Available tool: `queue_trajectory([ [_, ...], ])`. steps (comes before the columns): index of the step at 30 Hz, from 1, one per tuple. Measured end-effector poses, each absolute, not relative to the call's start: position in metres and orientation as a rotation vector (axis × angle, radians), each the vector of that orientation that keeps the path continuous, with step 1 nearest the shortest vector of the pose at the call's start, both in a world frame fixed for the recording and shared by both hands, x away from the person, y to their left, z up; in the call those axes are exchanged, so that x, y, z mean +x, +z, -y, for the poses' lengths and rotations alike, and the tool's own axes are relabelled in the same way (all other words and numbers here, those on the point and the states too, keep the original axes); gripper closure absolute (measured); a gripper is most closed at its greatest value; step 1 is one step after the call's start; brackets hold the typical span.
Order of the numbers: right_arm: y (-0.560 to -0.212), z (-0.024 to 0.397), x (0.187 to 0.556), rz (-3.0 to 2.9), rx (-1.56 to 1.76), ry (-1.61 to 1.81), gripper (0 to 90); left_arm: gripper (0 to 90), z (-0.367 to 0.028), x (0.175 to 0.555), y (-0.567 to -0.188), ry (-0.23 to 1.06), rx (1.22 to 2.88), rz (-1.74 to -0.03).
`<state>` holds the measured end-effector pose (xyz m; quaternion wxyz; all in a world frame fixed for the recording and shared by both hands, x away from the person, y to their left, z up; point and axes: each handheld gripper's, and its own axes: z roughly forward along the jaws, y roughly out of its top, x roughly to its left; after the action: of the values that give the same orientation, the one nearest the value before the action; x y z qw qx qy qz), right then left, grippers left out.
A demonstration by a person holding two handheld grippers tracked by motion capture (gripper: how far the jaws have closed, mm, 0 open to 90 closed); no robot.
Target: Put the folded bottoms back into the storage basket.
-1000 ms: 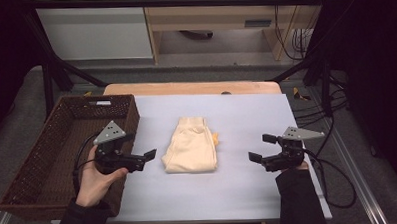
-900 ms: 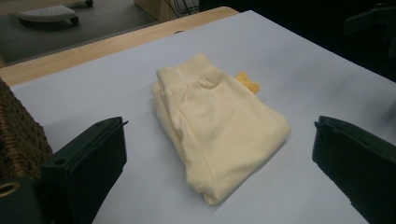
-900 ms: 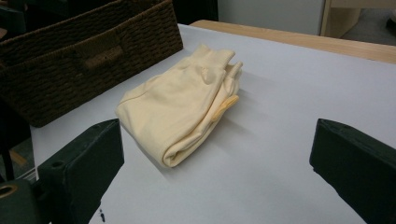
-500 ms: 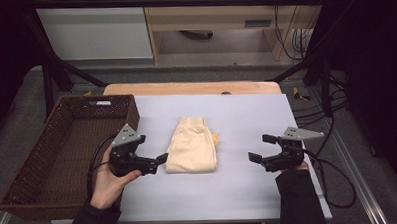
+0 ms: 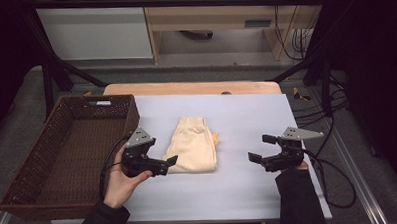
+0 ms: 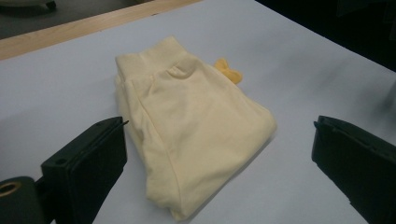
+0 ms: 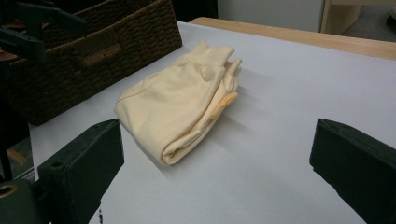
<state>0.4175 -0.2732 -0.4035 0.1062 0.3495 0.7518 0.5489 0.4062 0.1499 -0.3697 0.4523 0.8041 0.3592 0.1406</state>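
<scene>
A folded pale yellow pair of trousers [image 5: 193,147] lies flat in the middle of the white table cover [image 5: 246,115], waistband away from me. A small orange-yellow bit [image 6: 228,71] sticks out at its side. My left gripper [image 5: 167,164] is open, with its tips at the garment's near left corner. In the left gripper view the trousers [image 6: 191,130] lie between and just beyond the two spread jaws of the left gripper [image 6: 219,125]. My right gripper [image 5: 258,148] is open, off to the right of the trousers [image 7: 182,102], well apart from them.
A dark brown wicker basket [image 5: 132,110] stands at the left edge of the table, its inside bare, also visible in the right gripper view [image 7: 93,51]. A wooden table edge [image 5: 190,87] runs along the back. Cables [image 5: 333,172] trail at the right side.
My left gripper has moved right, from beside the basket up to the trousers' near left corner. The right gripper and the trousers have stayed where they were.
</scene>
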Motion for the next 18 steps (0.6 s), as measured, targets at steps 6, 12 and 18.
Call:
queue_trajectory([
  [6, -0.404, 0.274, 0.418, -2.212, 1.033, 1.618, 3.2, 3.4, -0.145, 0.411, -0.372, 0.367, 1.989, -0.884],
  [12, -0.404, 0.274, 0.418, -2.212, 1.031, 1.618, 3.2, 3.4, -0.137, 0.418, -0.375, 0.351, 2.005, -0.881],
  [18, -0.405, 0.274, 0.418, -2.219, 1.03, 1.613, 3.2, 3.3, -0.129, 0.427, -0.378, 0.349, 2.009, -0.876],
])
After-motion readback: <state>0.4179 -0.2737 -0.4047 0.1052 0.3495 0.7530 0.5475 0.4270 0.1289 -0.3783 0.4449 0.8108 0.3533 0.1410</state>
